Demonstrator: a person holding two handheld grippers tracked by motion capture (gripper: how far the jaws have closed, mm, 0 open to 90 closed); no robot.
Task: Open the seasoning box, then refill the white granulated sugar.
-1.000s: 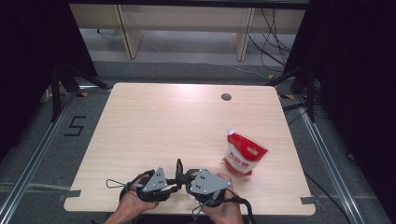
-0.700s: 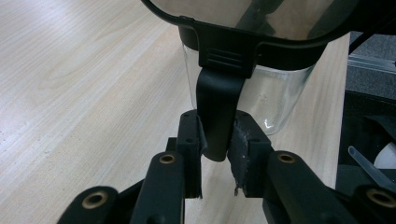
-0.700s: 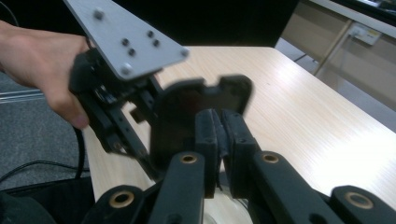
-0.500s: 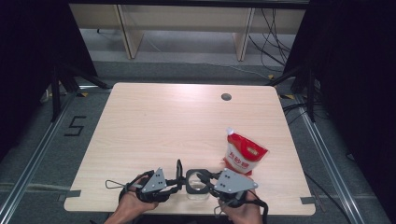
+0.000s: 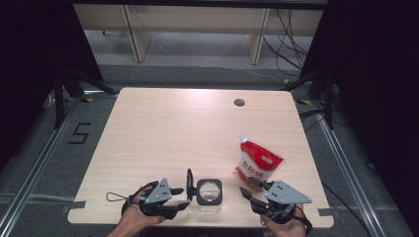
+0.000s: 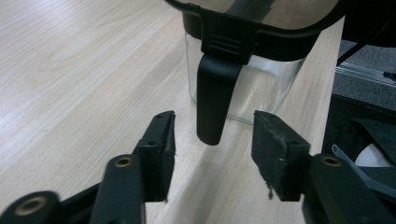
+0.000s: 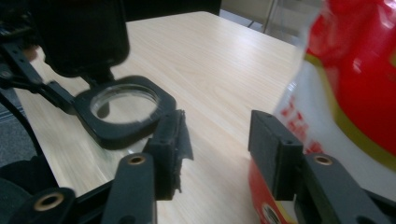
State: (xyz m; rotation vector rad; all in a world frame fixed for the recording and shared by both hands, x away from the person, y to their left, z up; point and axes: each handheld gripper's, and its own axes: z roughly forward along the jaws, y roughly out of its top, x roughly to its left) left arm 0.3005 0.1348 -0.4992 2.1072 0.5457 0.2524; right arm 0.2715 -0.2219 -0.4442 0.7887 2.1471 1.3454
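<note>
Jaws wide on both of your grippers, nothing held.
Clear glass jar with square black lid point(image 5: 209, 194) stands at the counter's point(image 5: 173, 128) six o'clock edge, between left gripper point(image 5: 184, 197) and right gripper point(image 5: 247, 188); red-and-white pouch point(image 5: 258, 163) stands at four o'clock.

Pale wood-grain bench point(image 5: 178, 133) with rounded corners, a round dark cable hole point(image 5: 239, 102) near the far edge. Grey carpeted floor point(image 5: 197, 74) all around, metal rails point(image 5: 29, 182) running along both sides. A "5" point(image 5: 79, 133) marked in black tape on the floor at left. Black tripod legs point(image 5: 69, 86) at left and at right point(image 5: 321, 84). Dark curtains point(image 5: 29, 44) on both flanks. Light wooden shelving point(image 5: 197, 22) at the back, loose cables point(image 5: 284, 34) trailing beside it. Even overhead light, soft shadows
</note>
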